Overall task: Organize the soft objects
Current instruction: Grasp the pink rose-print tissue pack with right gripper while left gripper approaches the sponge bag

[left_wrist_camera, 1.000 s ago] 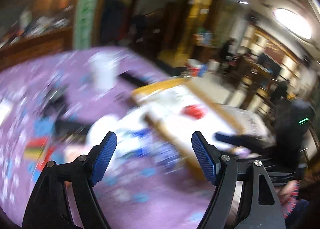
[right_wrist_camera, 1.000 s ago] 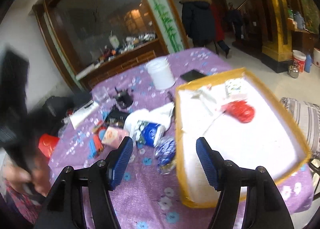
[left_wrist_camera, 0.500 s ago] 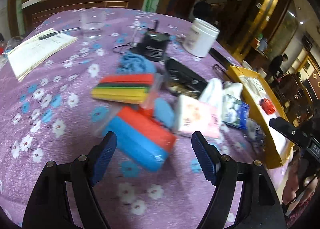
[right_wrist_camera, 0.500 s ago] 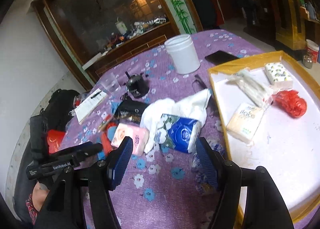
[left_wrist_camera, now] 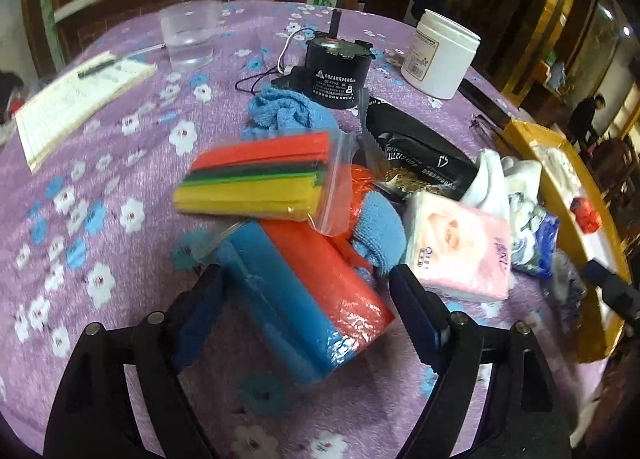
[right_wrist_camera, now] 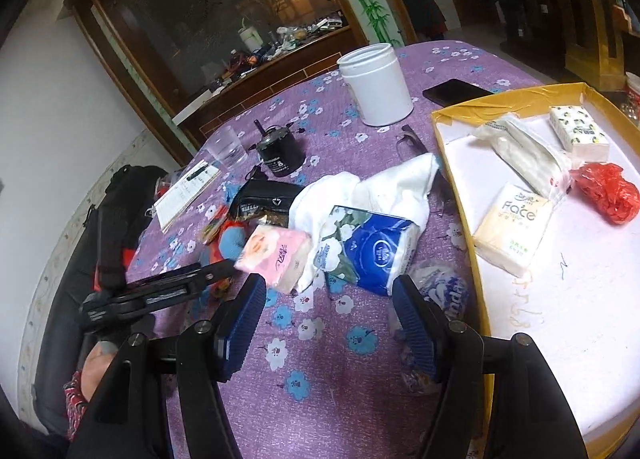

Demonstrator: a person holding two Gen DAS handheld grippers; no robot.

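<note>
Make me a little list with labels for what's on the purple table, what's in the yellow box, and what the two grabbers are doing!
table: purple flowered cloth
in front of left gripper: blue and orange sponge pack, between its open jaws, which have just been opening
behind it: bag of coloured cloths
near right gripper: blue tissue pack, pink tissue pack; jaws open, empty
yellow box: Face tissue pack, red bag
also: white jar

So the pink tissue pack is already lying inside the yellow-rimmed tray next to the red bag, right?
Not quite. The pink tissue pack lies on the purple tablecloth, outside the yellow-rimmed tray. The red bag is indeed in the tray, as the right wrist view shows.
</note>
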